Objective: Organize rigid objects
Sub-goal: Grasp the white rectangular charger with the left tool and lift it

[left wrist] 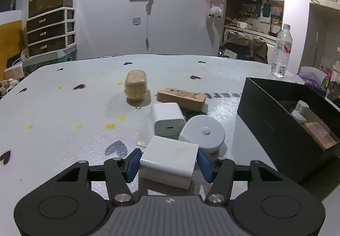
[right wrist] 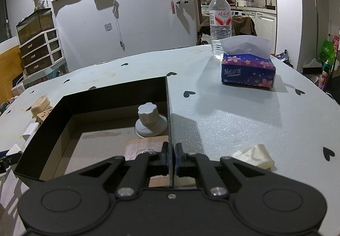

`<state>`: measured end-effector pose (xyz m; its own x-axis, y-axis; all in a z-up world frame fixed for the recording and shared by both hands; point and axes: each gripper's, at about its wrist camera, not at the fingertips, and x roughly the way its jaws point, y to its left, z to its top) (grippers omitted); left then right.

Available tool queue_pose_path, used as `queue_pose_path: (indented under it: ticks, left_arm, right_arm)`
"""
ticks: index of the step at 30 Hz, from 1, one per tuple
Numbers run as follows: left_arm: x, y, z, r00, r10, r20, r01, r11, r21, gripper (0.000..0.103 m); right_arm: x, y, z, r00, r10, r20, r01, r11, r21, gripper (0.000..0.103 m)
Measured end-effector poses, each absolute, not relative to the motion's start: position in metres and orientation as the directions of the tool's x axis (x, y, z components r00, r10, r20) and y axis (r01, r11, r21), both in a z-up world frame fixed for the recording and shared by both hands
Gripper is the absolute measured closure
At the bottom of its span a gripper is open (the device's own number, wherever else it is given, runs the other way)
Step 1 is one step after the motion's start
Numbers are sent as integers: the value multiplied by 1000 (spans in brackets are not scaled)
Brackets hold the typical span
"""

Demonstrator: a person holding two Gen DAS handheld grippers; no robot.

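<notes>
Left gripper (left wrist: 169,163): a white block (left wrist: 169,158) sits square between the blue pads (left wrist: 132,167), low centre of the left view. Pads meet its two side faces or very nearly; I read them as pressing. Its long side runs across the frame, from pad to pad.

Touching the block behind: a round white puck (left wrist: 203,134) to the upper right and a white charger (left wrist: 167,118) straight above. Further back, a tan wooden block (left wrist: 181,97) and a beige capsule case (left wrist: 136,87), standing apart.

Black box (left wrist: 274,127) lies right of the left jaws, open top, some items already inside. My guess: a lift first, to avoid dragging the puck, then a move right over the near wall.

Right gripper (right wrist: 172,158): jaws together, clamped on the box's thin right wall (right wrist: 170,121), apparently steadying it. Inside, a white knob (right wrist: 149,123) occupies the far right corner; the left floor is bare.

Table (right wrist: 233,112) right of the box is open apart from a tissue pack (right wrist: 247,72) and water bottle (right wrist: 220,23).
</notes>
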<state>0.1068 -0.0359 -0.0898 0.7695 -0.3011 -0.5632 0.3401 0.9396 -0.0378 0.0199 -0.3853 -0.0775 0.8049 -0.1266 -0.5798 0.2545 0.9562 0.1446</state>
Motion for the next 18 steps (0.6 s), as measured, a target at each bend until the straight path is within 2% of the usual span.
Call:
queue_pose_path:
  ticks: [9, 13, 18]
  left_arm:
    - [103, -25, -73, 758, -363, -543, 333, 930, -157, 47]
    - [98, -33, -61, 758, -402, -513, 374, 913, -163, 47]
    - [98, -49, -67, 703, -416, -577, 415, 899, -143, 47]
  right_arm:
    - [20, -385, -78, 805, -127, -580, 255, 956, 144, 97]
    - [20, -385, -78, 805, -127, -580, 254, 956, 144, 97]
    - [20, -385, -78, 805, -126, -580, 254, 956, 145, 97]
